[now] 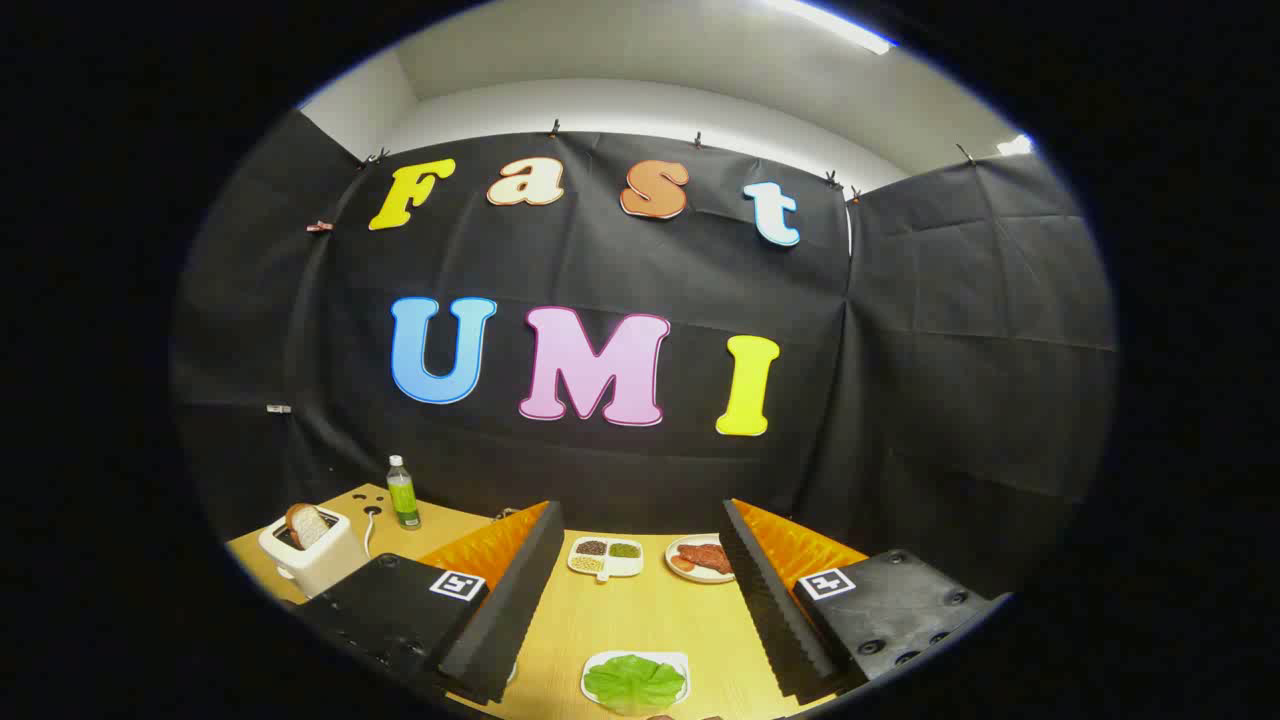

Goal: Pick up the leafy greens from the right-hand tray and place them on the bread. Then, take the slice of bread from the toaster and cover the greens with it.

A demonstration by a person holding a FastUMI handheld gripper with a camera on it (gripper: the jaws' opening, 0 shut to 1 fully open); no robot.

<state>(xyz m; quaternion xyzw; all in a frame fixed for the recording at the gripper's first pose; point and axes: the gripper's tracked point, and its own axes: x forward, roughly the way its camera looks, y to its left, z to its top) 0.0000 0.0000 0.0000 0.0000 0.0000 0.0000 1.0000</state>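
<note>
My gripper (640,540) is open and held high above the wooden table (650,620), with nothing between its fingers. Below and between the fingers lies a white tray (592,668) holding the leafy greens (634,680). Off beyond the left finger stands a white toaster (312,555) with a slice of bread (308,524) sticking up out of its slot. The bread meant for the greens is hidden from me.
A green bottle (403,492) stands behind the toaster near the booth wall. Further ahead between the fingers sit a white divided dish (605,557) of small grains and a round plate (700,558) with reddish food. A cable runs from the toaster.
</note>
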